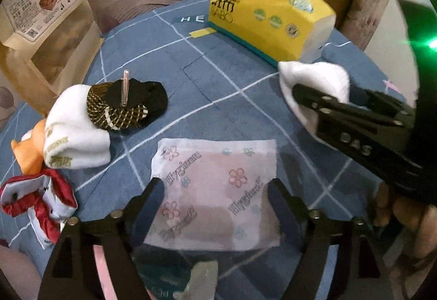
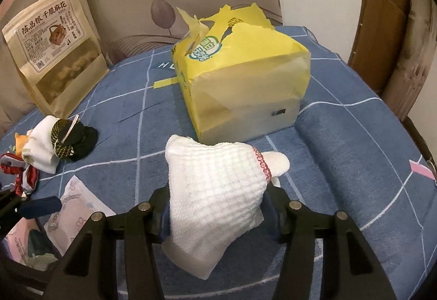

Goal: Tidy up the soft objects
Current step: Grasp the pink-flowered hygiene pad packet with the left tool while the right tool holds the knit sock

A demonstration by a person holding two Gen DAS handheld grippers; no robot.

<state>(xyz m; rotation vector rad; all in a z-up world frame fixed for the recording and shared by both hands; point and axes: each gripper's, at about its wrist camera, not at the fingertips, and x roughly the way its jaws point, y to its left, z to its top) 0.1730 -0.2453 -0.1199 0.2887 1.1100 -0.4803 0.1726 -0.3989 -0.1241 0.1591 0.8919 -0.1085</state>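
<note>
My right gripper (image 2: 215, 207) is shut on a folded white waffle cloth (image 2: 215, 190) with a red-stitched edge, held just above the blue checked cover. The same cloth (image 1: 314, 81) shows in the left wrist view in the right gripper (image 1: 300, 97). My left gripper (image 1: 215, 190) is open, its fingers on either side of a flat floral tissue pack (image 1: 215, 190) lying on the cover. A white sock (image 1: 73, 130), a black-and-gold rolled sock (image 1: 123, 106) with a metal pin, and a red-and-white cloth (image 1: 35, 204) lie at the left.
A yellow tissue package (image 1: 267, 18) (image 2: 240, 81) stands at the back of the blue cover (image 1: 218, 73). A brown snack bag (image 2: 54, 54) leans on the wall at the left. An orange toy (image 1: 27, 155) sits by the white sock. A wooden frame (image 2: 382, 26) stands at the right.
</note>
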